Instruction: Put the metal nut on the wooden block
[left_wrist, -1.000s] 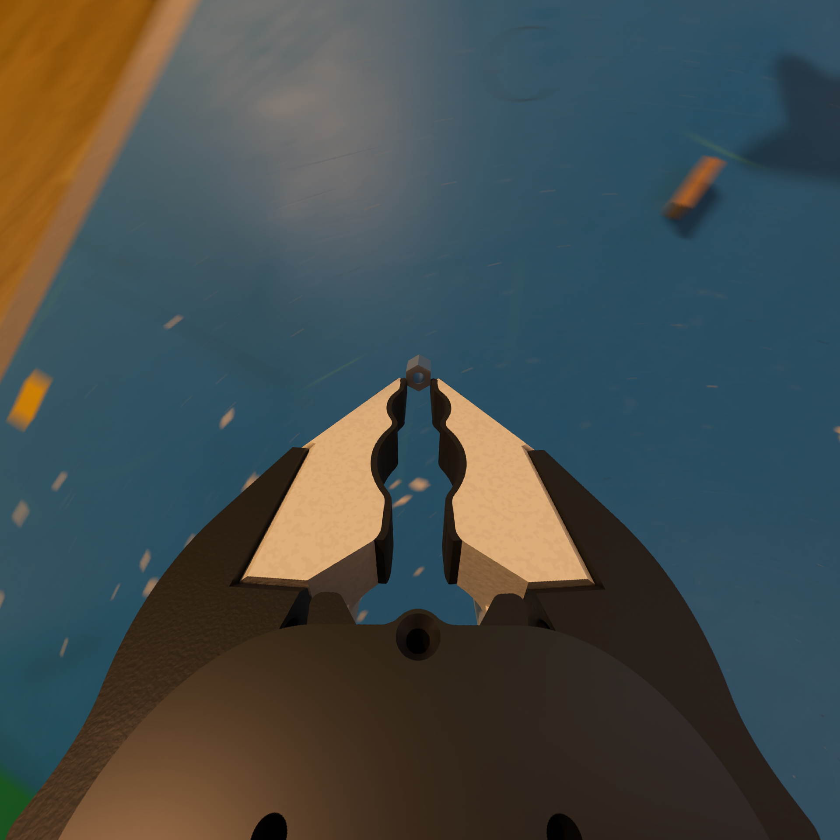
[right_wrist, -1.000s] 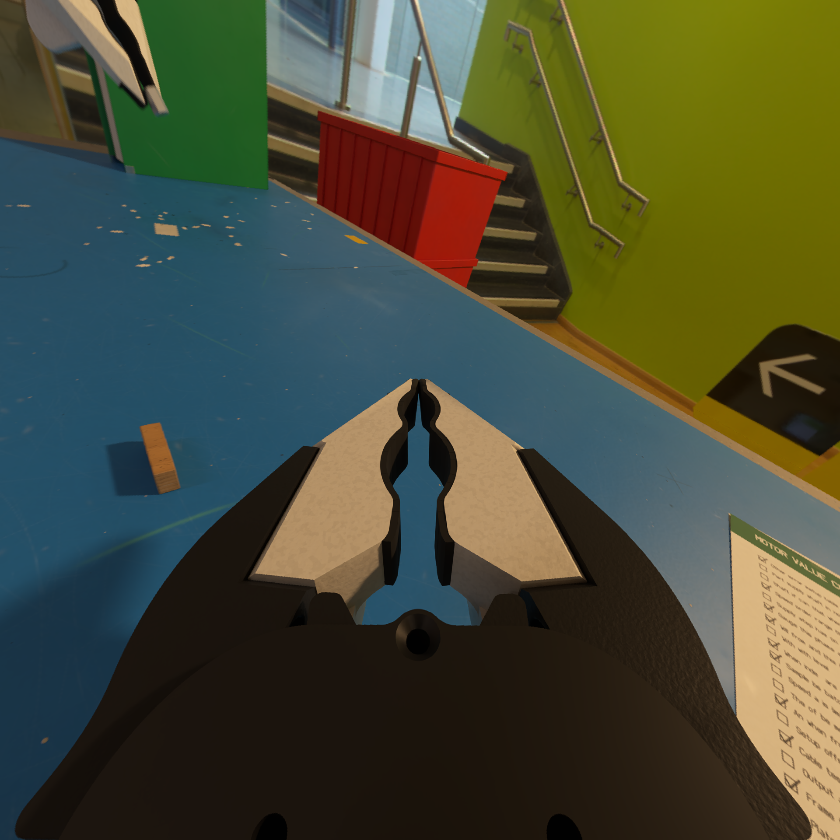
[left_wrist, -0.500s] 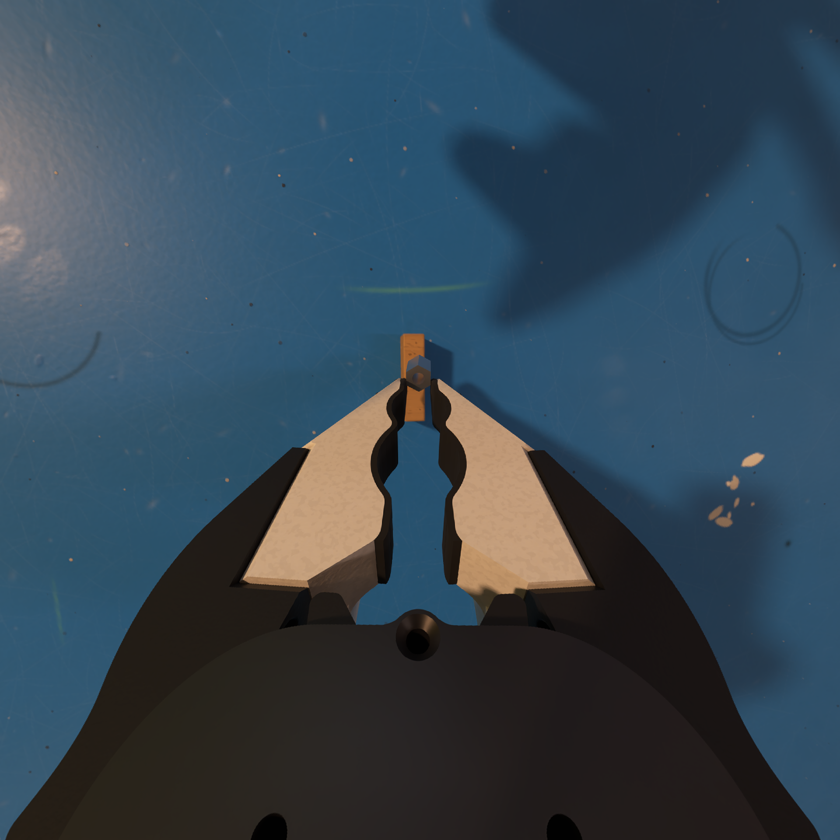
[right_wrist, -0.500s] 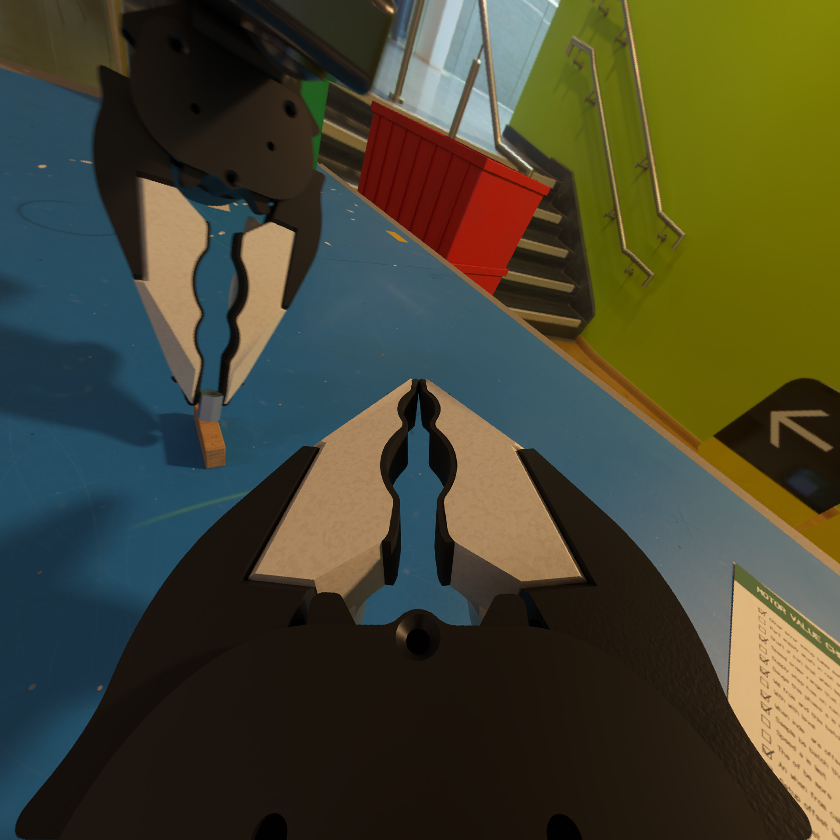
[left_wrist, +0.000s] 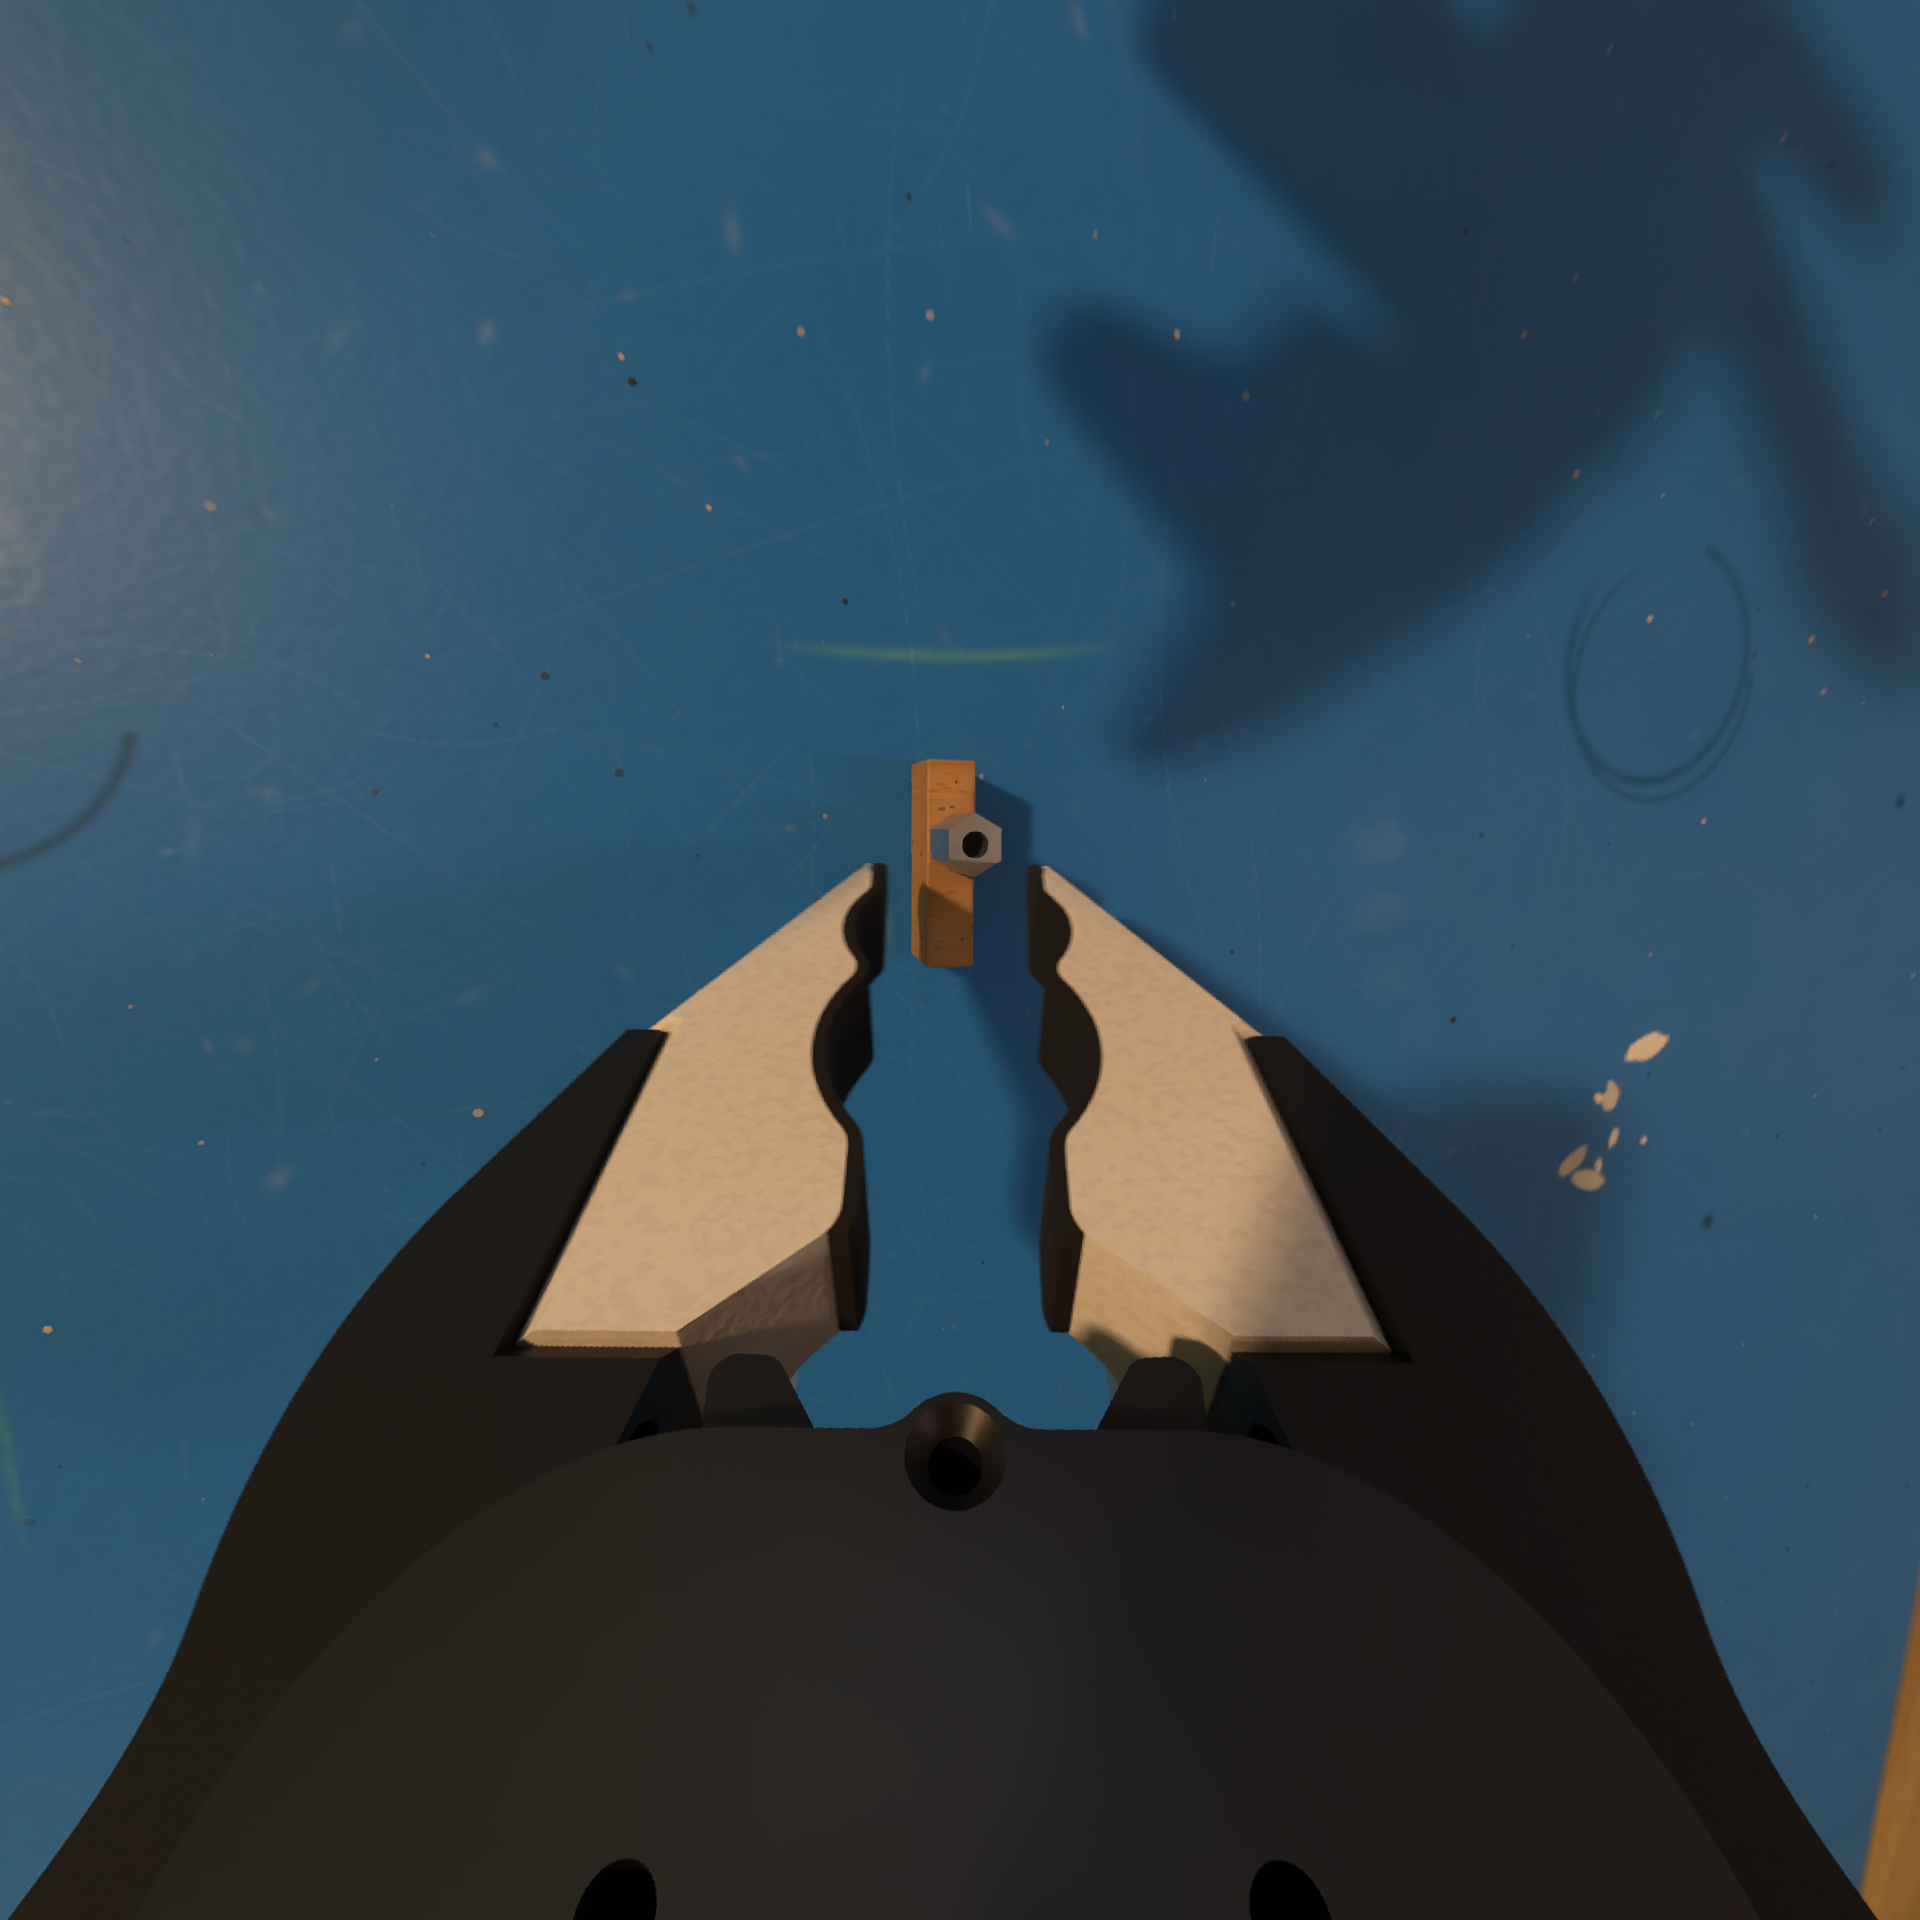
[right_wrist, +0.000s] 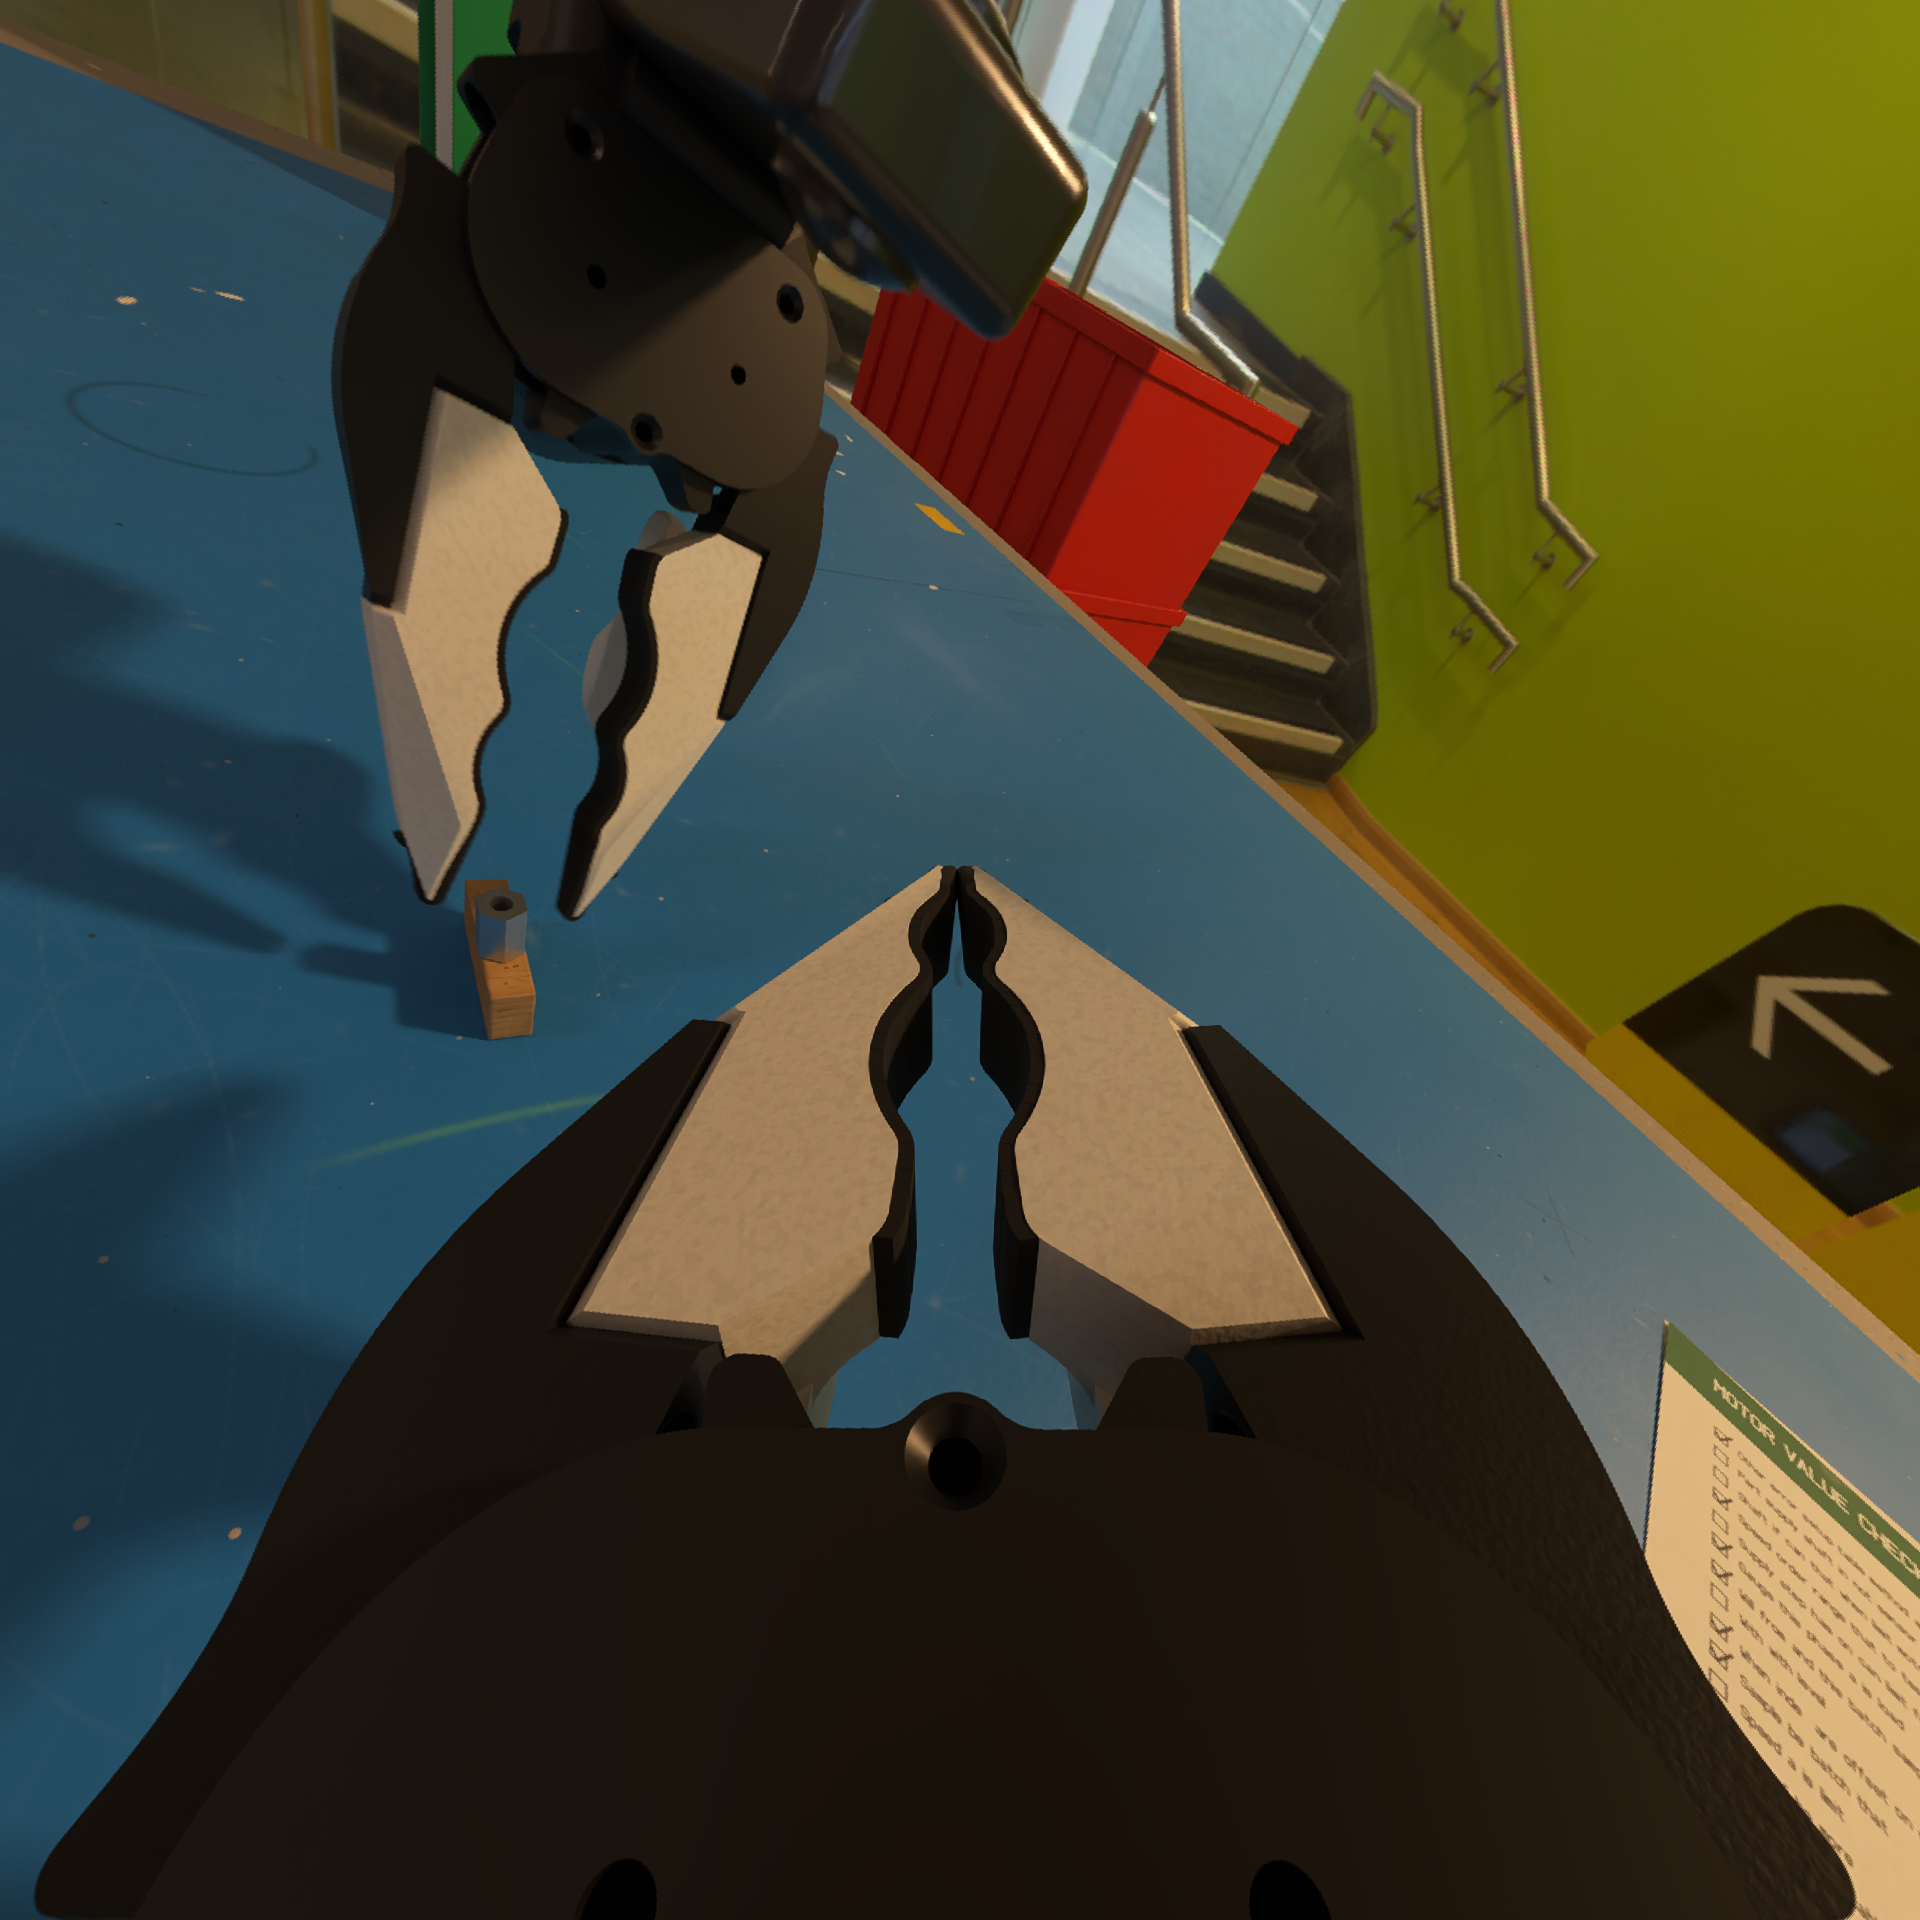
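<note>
A small wooden block (left_wrist: 941, 914) lies on the blue table. A grey metal nut (left_wrist: 972, 844) rests on the block's top, overhanging its right edge. My left gripper (left_wrist: 956, 873) is open and empty, pointing straight down just above the nut, apart from it. In the right wrist view the left gripper (right_wrist: 497, 904) hangs over the block (right_wrist: 505, 992) and the nut (right_wrist: 501, 923), its tips either side of the nut. My right gripper (right_wrist: 956, 875) is shut and empty, to the right of the block and nearer the table edge.
The blue table (right_wrist: 260, 1143) has a wooden edge (right_wrist: 1351, 831) running diagonally at the right. A printed sheet (right_wrist: 1787, 1558) lies at the lower right. A red bin (right_wrist: 1070, 457) and stairs stand beyond the edge. Paint flecks (left_wrist: 1605, 1122) mark the table.
My left gripper carried the nut over the block, then opened and released it onto the block. It has risen slightly. My right gripper has stayed shut and shifted only a little.
</note>
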